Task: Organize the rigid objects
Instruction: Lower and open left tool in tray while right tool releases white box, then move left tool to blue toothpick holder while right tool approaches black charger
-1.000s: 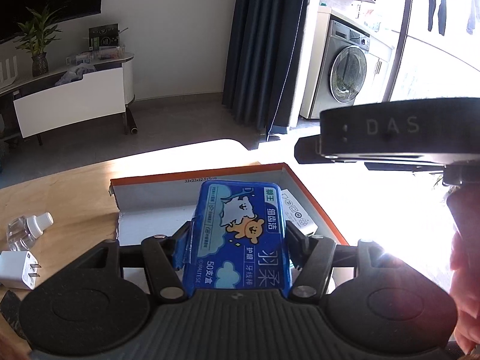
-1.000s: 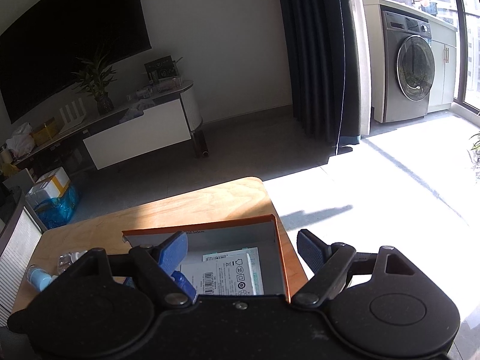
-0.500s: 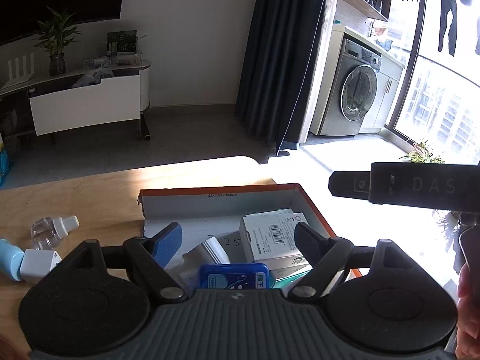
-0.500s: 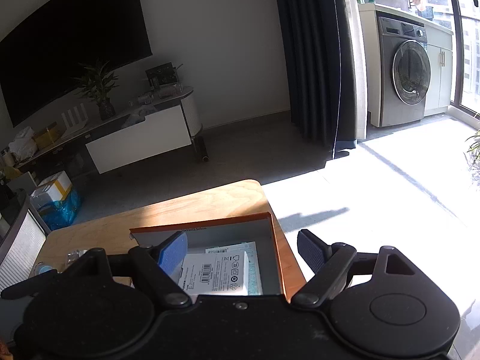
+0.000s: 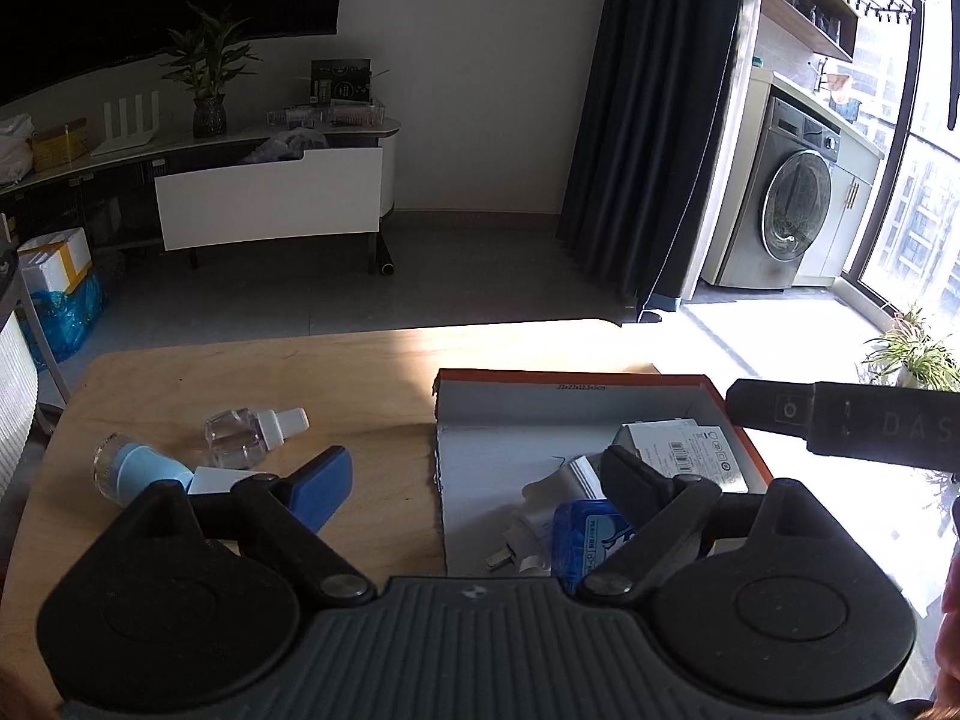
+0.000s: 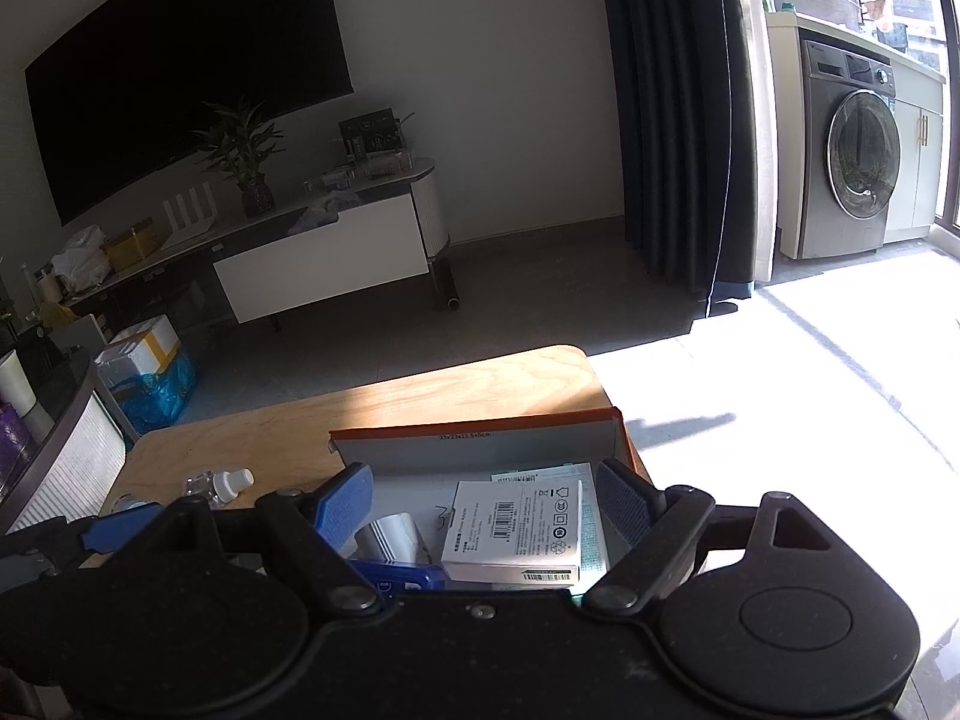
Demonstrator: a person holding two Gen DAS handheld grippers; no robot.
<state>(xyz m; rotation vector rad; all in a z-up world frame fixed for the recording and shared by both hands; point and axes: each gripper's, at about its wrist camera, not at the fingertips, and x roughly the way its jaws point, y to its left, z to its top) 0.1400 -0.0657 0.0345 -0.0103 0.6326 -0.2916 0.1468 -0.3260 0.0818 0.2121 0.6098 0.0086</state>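
An orange-rimmed cardboard box [image 5: 570,378] sits on the wooden table [image 5: 372,372]. Inside it lie a blue floss-pick box [image 5: 585,540], a white carton [image 5: 684,456] and a small silvery packet [image 5: 579,474]. My left gripper [image 5: 474,483] hovers over the box's left wall, its jaws opening with nothing between them; the blue box lies free below its right finger. My right gripper [image 6: 483,501] is open above the box [image 6: 480,423], over the white carton [image 6: 516,534]. One of its fingers [image 5: 840,426] shows at the right of the left wrist view.
Left of the box on the table lie a clear bottle with a white cap [image 5: 252,429], a light blue cylinder [image 5: 138,471] and a white plug [image 5: 210,477]. The table's far edge drops to a grey floor. A hand's edge [image 5: 948,618] shows at far right.
My left gripper let go of the blue floss-pick box, which now lies in the cardboard box, opened wide and drew back to the left. The right gripper pulled back slightly, still open.
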